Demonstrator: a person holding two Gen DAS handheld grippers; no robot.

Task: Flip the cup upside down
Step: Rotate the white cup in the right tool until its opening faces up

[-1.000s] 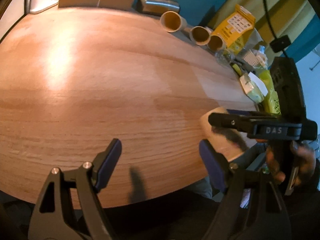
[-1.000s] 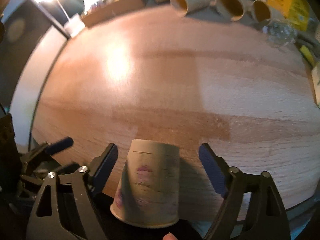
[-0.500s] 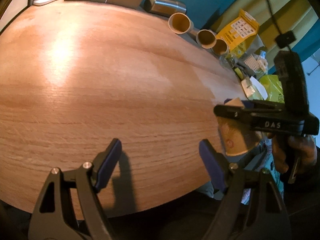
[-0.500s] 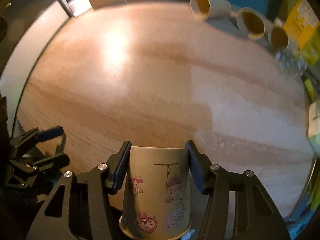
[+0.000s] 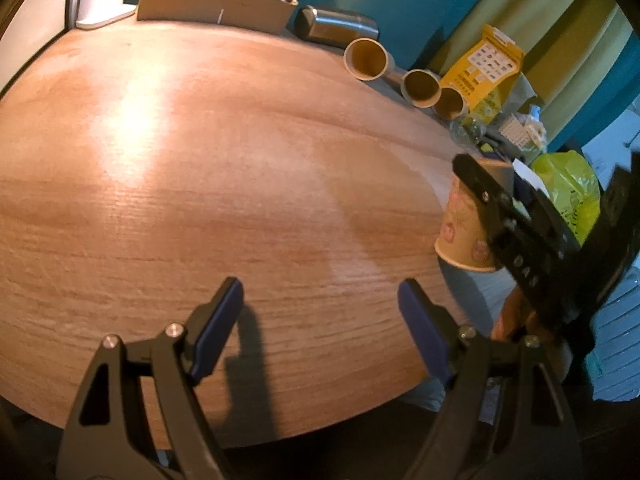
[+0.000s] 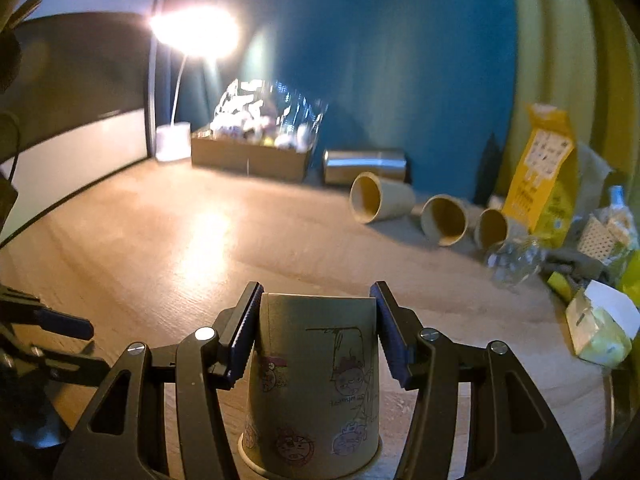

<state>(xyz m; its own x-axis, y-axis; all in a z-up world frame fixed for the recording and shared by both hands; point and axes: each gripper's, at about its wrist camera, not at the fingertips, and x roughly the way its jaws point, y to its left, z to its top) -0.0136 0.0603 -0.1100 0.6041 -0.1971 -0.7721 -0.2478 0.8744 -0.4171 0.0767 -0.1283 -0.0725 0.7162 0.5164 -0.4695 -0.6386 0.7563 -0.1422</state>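
A paper cup printed with cartoon figures sits between the blue pads of my right gripper, which is shut on it. The cup is held with its closed end toward the table's far side and its rim toward the camera. In the left wrist view the same cup hangs in the right gripper at the table's right edge, tilted, lifted off the wood. My left gripper is open and empty over the near part of the wooden table.
Three paper cups lie on their sides at the back right, next to a steel tumbler. A cardboard box and a lamp base stand at the back. A yellow bag and packets crowd the right edge.
My right gripper closed on the cup, lifted it off the table and tipped upward, so its view now looks across the table. My left gripper stayed open and drew back a little.
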